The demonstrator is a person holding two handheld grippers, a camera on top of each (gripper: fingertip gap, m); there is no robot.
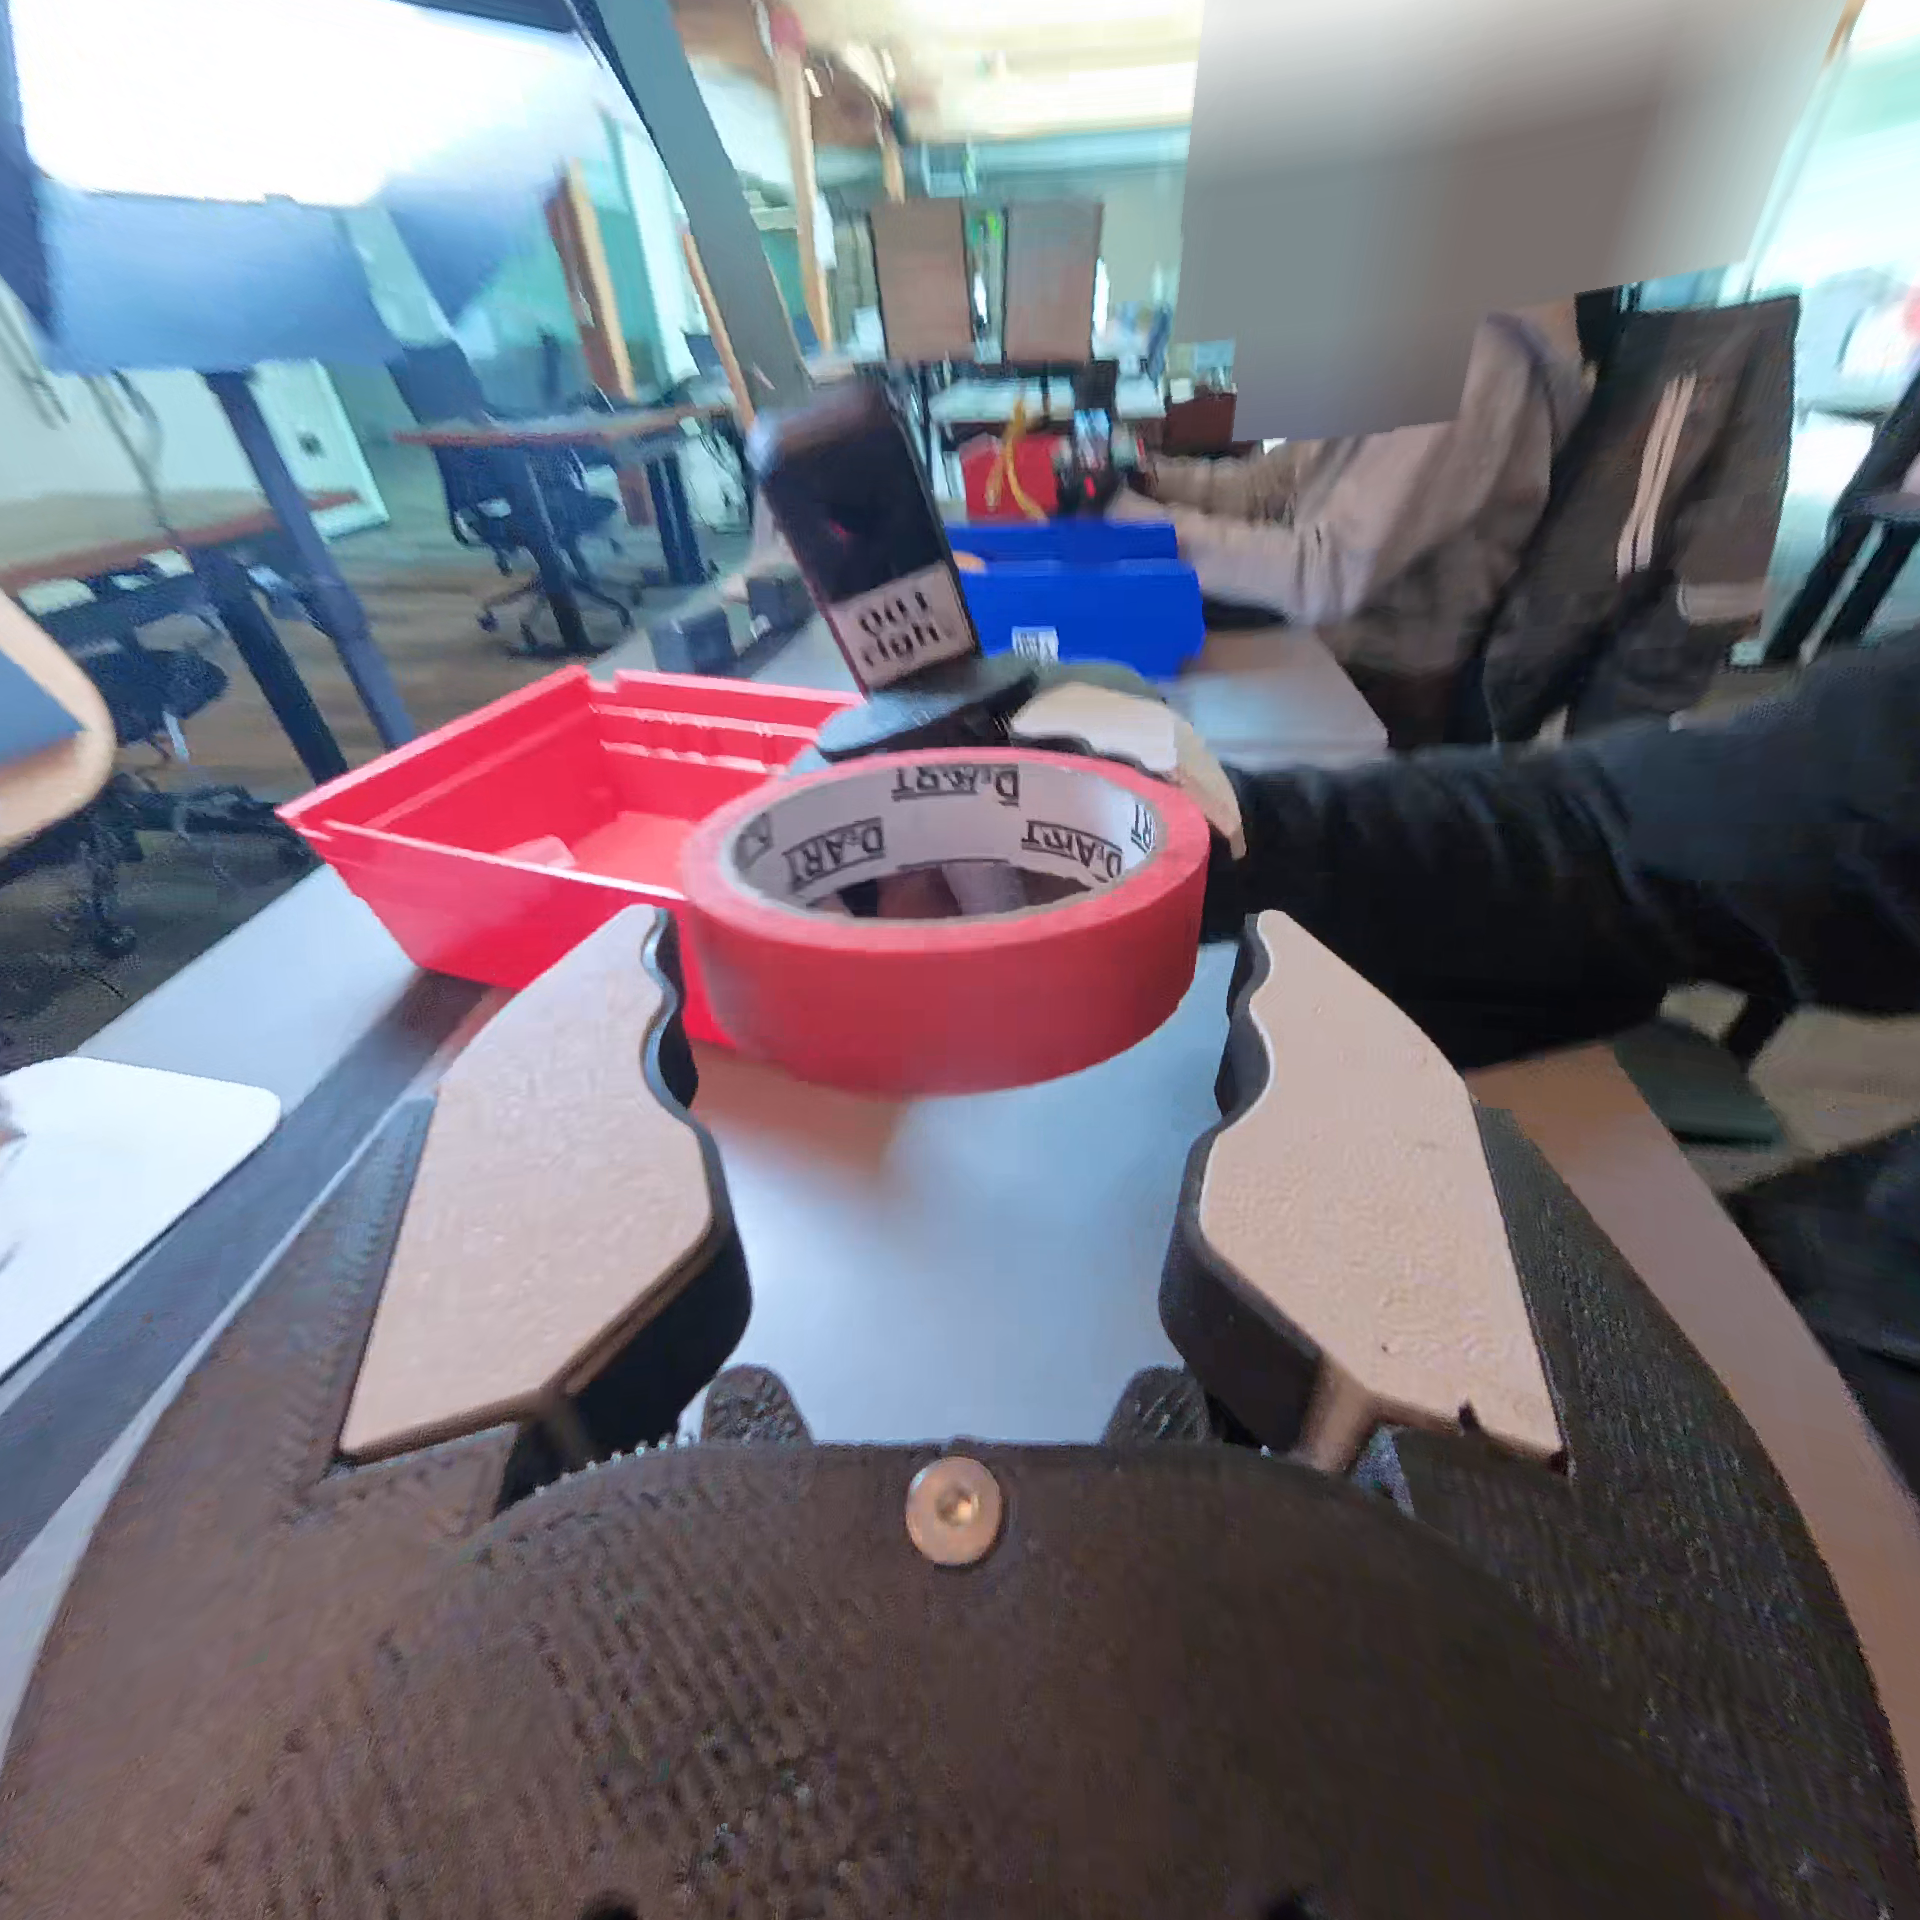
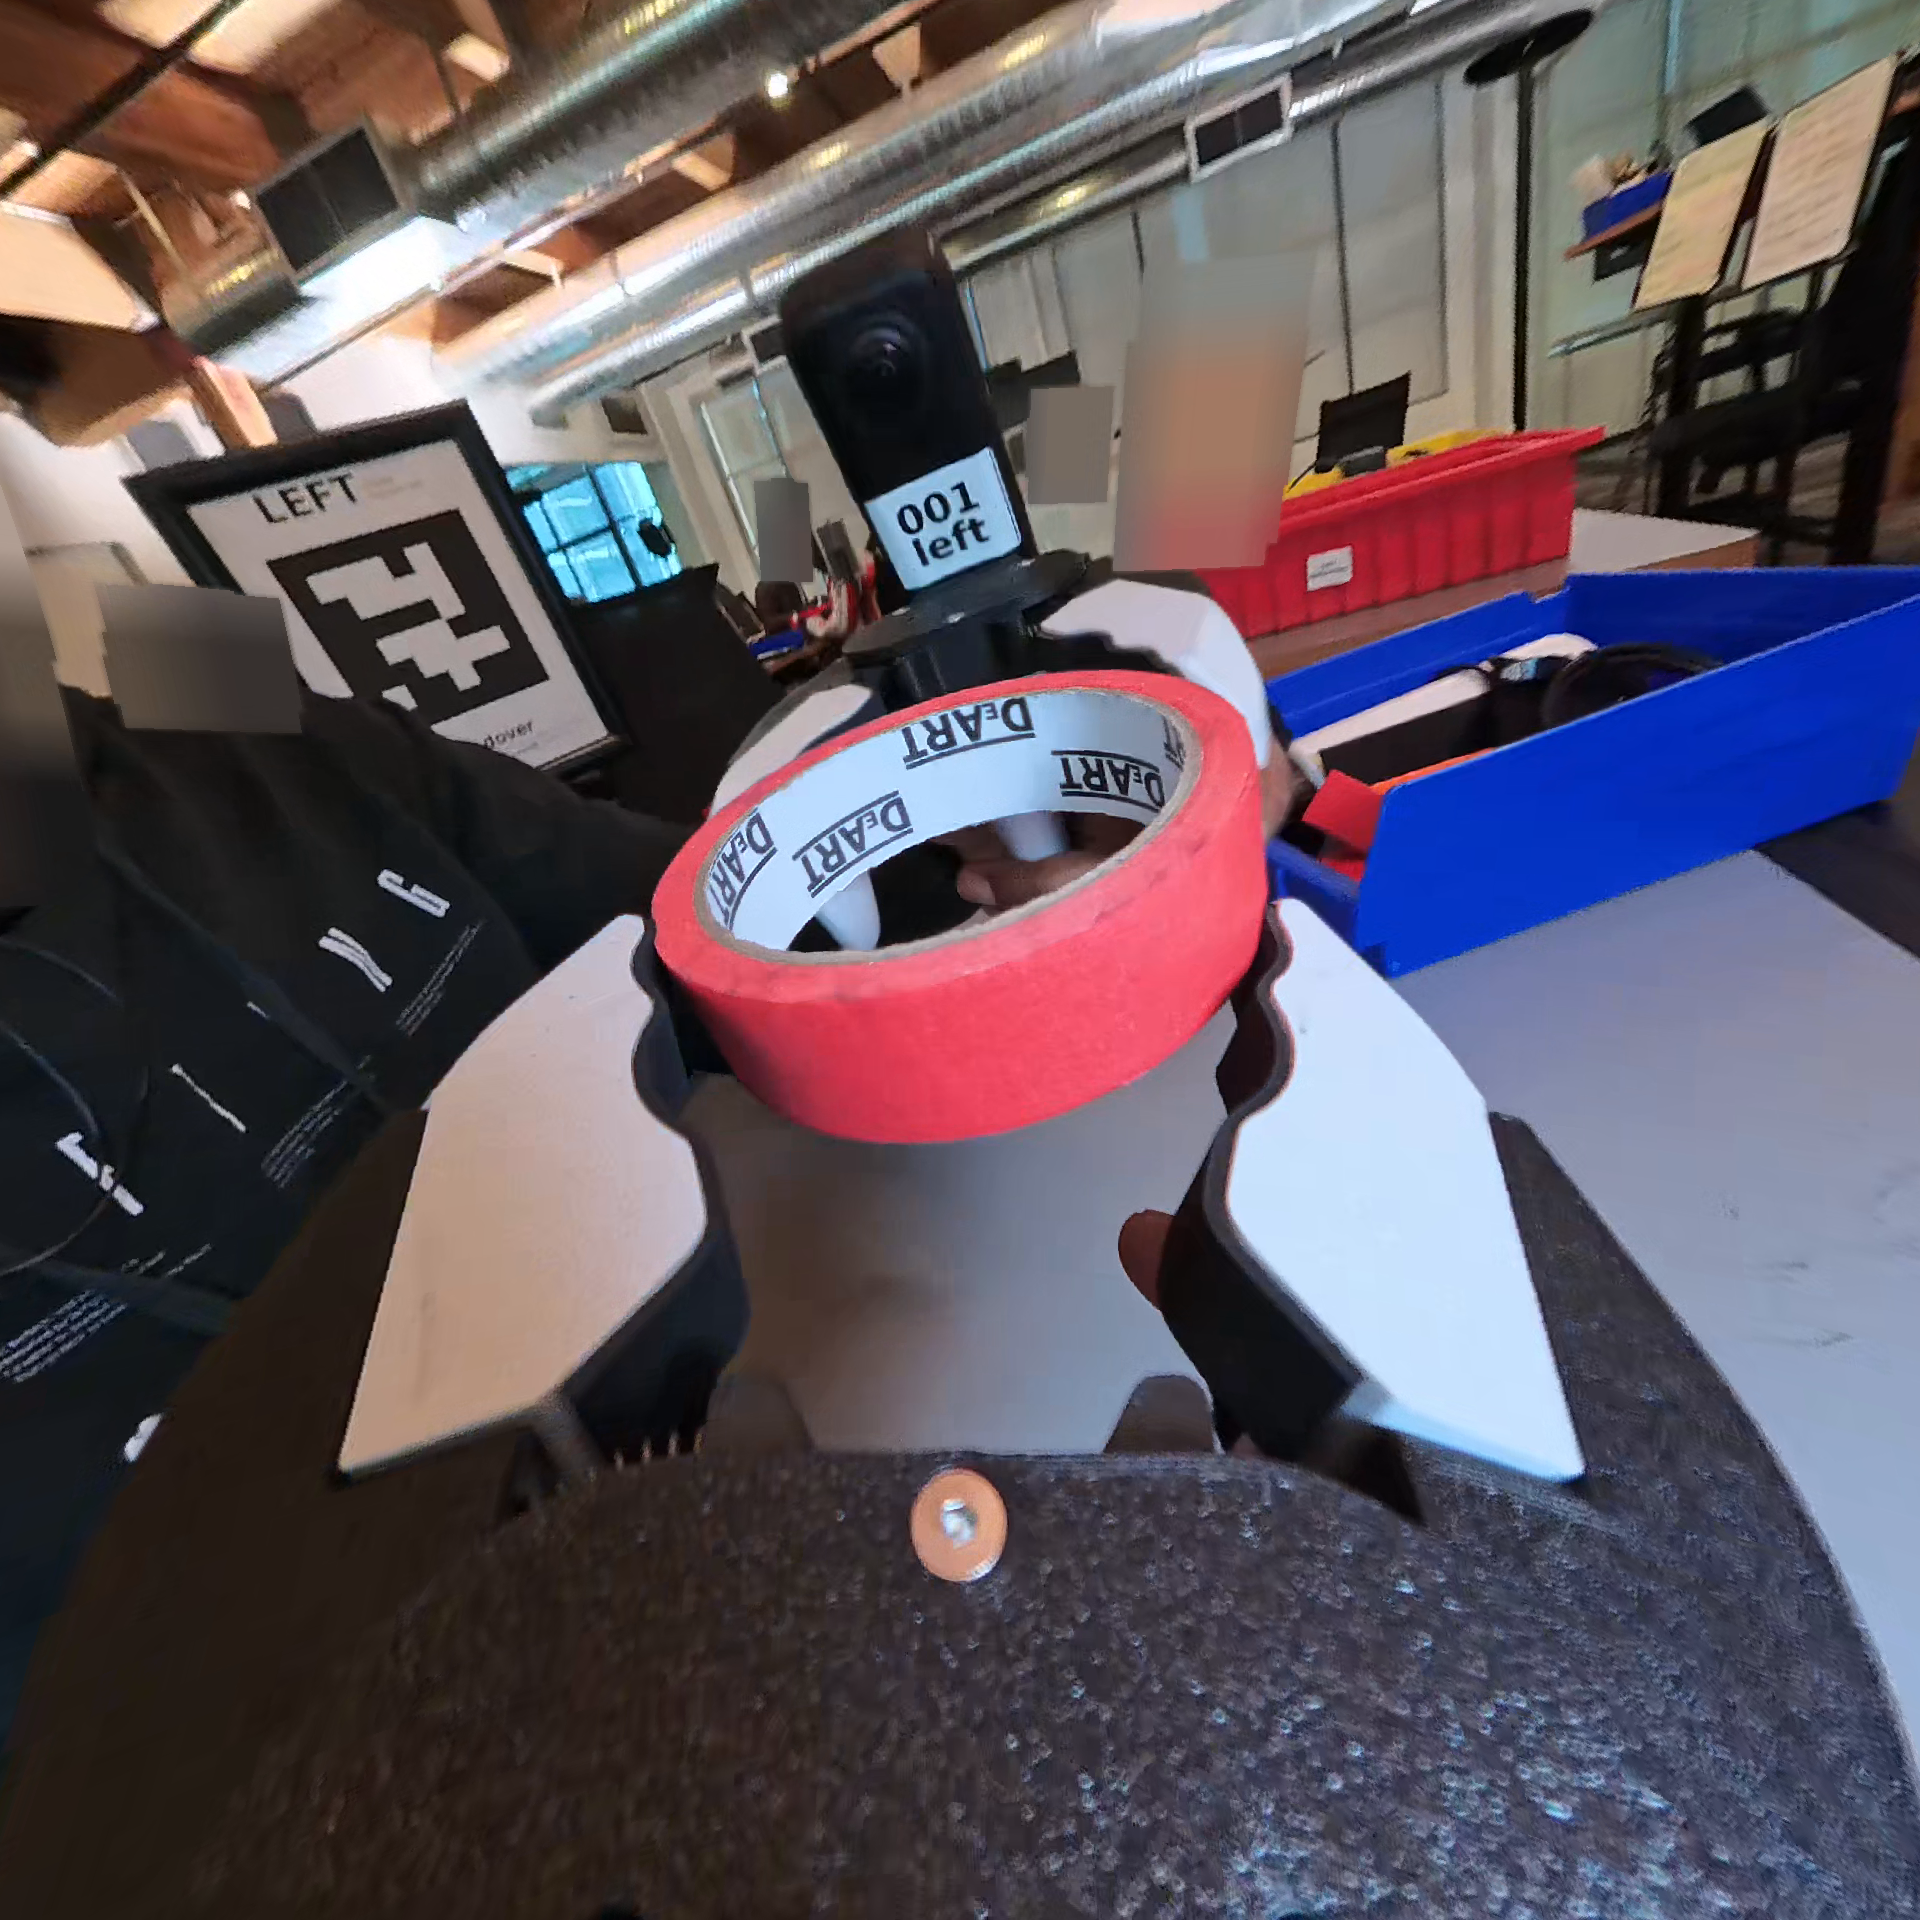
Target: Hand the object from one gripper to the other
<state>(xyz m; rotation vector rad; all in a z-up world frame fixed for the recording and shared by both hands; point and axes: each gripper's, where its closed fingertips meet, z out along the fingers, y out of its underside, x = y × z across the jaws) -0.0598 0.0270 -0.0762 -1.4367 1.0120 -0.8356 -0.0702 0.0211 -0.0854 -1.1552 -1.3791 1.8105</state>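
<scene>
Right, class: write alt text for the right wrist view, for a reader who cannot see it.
A red tape roll is held between the fingertips of the right claw, above a grey table. The left claw faces it from just behind, and a blue bin stands to the right.

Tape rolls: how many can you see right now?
1. The red masking-tape roll sits clamped in the right gripper, the open left gripper flanking it. The blue plastic bin may hide more.

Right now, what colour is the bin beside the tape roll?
Red bin, just left of the red tape roll; clearest in the left wrist view.
</scene>
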